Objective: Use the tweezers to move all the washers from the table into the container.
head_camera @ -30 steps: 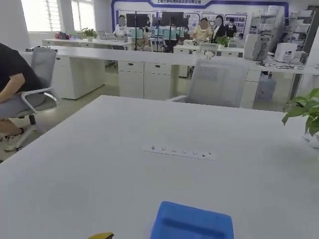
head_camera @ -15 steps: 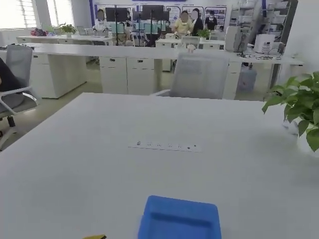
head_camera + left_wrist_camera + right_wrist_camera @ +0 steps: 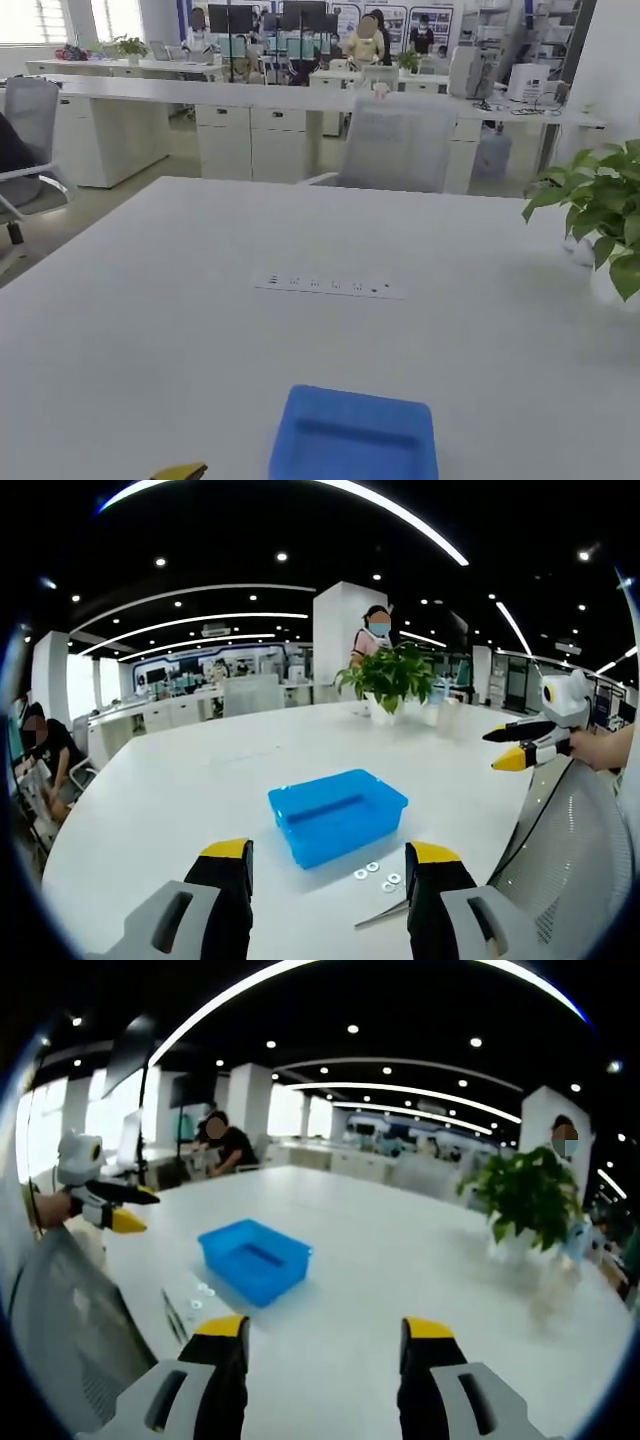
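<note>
Head view: the blue container point(image 3: 352, 435) sits at bottom centre on the white bench point(image 3: 200, 330).

Left gripper view: the left gripper point(image 3: 330, 852) gapes wide and empty at the bottom. The washers point(image 3: 378, 876) lie lower right of centre, just beside the container, with the tweezers point(image 3: 385, 912) below them.

Right gripper view: the right gripper point(image 3: 325, 1326) is equally wide and empty, and the washers lie lower left.

The washers look tiny, light and probably slippery. The thin tweezers seem best pinched mid-length, across both legs.

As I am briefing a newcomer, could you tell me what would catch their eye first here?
The bright blue container stands out on the white table. Small washers and tweezers lie beside it, and a leafy plant stands farther back on the table.
</note>
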The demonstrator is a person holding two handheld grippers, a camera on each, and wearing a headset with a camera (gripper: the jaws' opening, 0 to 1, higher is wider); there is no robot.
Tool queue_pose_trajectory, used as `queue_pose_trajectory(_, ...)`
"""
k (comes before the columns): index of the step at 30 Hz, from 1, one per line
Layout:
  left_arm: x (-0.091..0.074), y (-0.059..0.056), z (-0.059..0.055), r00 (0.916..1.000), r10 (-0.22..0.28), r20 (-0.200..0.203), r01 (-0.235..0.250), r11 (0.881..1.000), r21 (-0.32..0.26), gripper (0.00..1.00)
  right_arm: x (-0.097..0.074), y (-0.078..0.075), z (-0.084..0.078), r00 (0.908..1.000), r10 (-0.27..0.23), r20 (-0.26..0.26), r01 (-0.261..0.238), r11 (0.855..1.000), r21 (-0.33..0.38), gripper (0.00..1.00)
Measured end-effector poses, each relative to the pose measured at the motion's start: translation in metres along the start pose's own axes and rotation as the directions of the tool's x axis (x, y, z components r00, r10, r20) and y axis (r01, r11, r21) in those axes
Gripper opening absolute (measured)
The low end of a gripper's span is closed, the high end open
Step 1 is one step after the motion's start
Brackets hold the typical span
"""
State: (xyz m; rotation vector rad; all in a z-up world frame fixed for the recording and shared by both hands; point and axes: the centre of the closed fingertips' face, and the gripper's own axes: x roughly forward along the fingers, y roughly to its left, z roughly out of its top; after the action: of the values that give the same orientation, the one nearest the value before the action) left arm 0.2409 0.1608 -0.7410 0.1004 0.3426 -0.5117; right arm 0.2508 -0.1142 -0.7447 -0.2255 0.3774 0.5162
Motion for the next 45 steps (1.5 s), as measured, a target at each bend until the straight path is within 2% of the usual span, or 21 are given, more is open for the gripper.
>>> queue_pose_trajectory(5, 0.0, 0.001, -0.001, 1.0, 0.001, -0.004, -0.001, 1.0, -0.004, 0.6, 0.0, -0.001, -0.002, 0.9999, 0.004, -0.015, -0.003, 1.0, 0.002, 0.61)
queue_pose_trajectory(9, 0.0, -0.001, -0.003, 0.9999, -0.005, -0.014, 0.005, 1.0, -0.001, 0.6, -0.004, -0.01, -0.003, 0.9994, -0.031, -0.018, 0.032, 0.998, 0.055, 0.63)
queue_pose_trajectory(13, 0.001, -0.004, -0.005, 0.9992, -0.027, -0.029, 0.026, 0.999, -0.026, 0.58, -0.009, -0.018, -0.006, 0.9997, -0.02, -0.017, 0.021, 0.996, 0.09, 0.61)
queue_pose_trajectory(21, 0.001, -0.013, -0.011, 0.9919, -0.106, -0.07, 0.103, 0.994, -0.047, 0.52, -0.004, 0.003, -0.004, 0.9955, 0.075, -0.058, -0.072, 0.996, 0.049, 0.51)
queue_pose_trajectory(26, 0.003, -0.025, -0.02, 0.9729, -0.197, -0.121, 0.187, 0.978, -0.087, 0.43, 0.005, 0.024, -0.004, 0.9821, 0.163, -0.095, -0.16, 0.986, 0.037, 0.42)
queue_pose_trajectory(27, 0.002, -0.028, -0.023, 0.9643, -0.226, -0.139, 0.216, 0.973, -0.08, 0.41, 0.008, 0.028, -0.005, 0.9794, 0.173, -0.104, -0.171, 0.985, 0.029, 0.42)
queue_pose_trajectory(28, 0.002, -0.031, -0.03, 0.9501, -0.255, -0.18, 0.245, 0.967, -0.073, 0.37, 0.013, 0.034, -0.005, 0.9752, 0.191, -0.112, -0.19, 0.982, 0.021, 0.43)
queue_pose_trajectory(29, 0.002, -0.034, -0.034, 0.939, -0.281, -0.198, 0.272, 0.96, -0.07, 0.34, 0.015, 0.04, -0.008, 0.9695, 0.212, -0.122, -0.211, 0.977, 0.021, 0.42)
queue_pose_trajectory(30, 0.002, -0.037, -0.038, 0.9268, -0.309, -0.214, 0.296, 0.951, -0.089, 0.31, 0.018, 0.045, -0.011, 0.9625, 0.238, -0.13, -0.238, 0.971, 0.017, 0.4)
queue_pose_trajectory(31, 0.002, -0.04, -0.044, 0.9104, -0.341, -0.234, 0.324, 0.94, -0.111, 0.29, 0.021, 0.052, -0.013, 0.9539, 0.264, -0.142, -0.266, 0.964, 0.008, 0.38)
queue_pose_trajectory(32, 0.001, -0.041, -0.048, 0.8993, -0.36, -0.249, 0.34, 0.933, -0.118, 0.27, 0.024, 0.057, -0.015, 0.9467, 0.283, -0.154, -0.285, 0.958, 0.005, 0.36)
queue_pose_trajectory(33, 0.001, -0.041, -0.054, 0.8848, -0.378, -0.273, 0.357, 0.926, -0.123, 0.25, 0.026, 0.067, -0.015, 0.9346, 0.315, -0.164, -0.319, 0.948, 0.002, 0.32)
queue_pose_trajectory(35, 0.002, -0.041, -0.062, 0.8632, -0.397, -0.312, 0.381, 0.918, -0.112, 0.22, 0.03, 0.08, -0.015, 0.9181, 0.357, -0.172, -0.362, 0.932, 0.003, 0.3)
queue_pose_trajectory(36, 0.002, -0.04, -0.068, 0.8493, -0.4, -0.344, 0.392, 0.915, -0.095, 0.21, 0.033, 0.088, -0.015, 0.9065, 0.382, -0.179, -0.388, 0.922, 0.005, 0.29)
queue_pose_trajectory(37, 0.003, -0.039, -0.071, 0.8421, -0.401, -0.361, 0.401, 0.913, -0.077, 0.19, 0.036, 0.095, -0.015, 0.8968, 0.402, -0.185, -0.408, 0.913, 0.003, 0.28)
queue_pose_trajectory(39, 0.006, -0.035, -0.079, 0.8195, -0.404, -0.407, 0.425, 0.904, -0.042, 0.16, 0.04, 0.103, -0.015, 0.8848, 0.425, -0.191, -0.434, 0.901, -0.006, 0.25)
queue_pose_trajectory(40, 0.008, -0.034, -0.082, 0.8078, -0.405, -0.428, 0.44, 0.898, -0.02, 0.14, 0.043, 0.11, -0.016, 0.8729, 0.445, -0.199, -0.455, 0.891, -0.001, 0.24)
queue_pose_trajectory(41, 0.009, -0.034, -0.084, 0.8, -0.408, -0.44, 0.45, 0.893, -0.01, 0.14, 0.044, 0.115, -0.015, 0.8661, 0.458, -0.199, -0.468, 0.884, -0.002, 0.23)
queue_pose_trajectory(43, 0.013, -0.034, -0.089, 0.7782, -0.412, -0.474, 0.476, 0.88, 0.015, 0.13, 0.048, 0.126, -0.016, 0.8478, 0.488, -0.208, -0.499, 0.866, -0.003, 0.22)
queue_pose_trajectory(44, 0.015, -0.032, -0.091, 0.7682, -0.409, -0.493, 0.492, 0.869, 0.046, 0.13, 0.049, 0.132, -0.016, 0.8354, 0.506, -0.215, -0.519, 0.855, -0.007, 0.22)
queue_pose_trajectory(45, 0.017, -0.033, -0.093, 0.7622, -0.41, -0.501, 0.505, 0.861, 0.063, 0.12, 0.05, 0.136, -0.016, 0.8296, 0.513, -0.22, -0.529, 0.849, -0.015, 0.2)
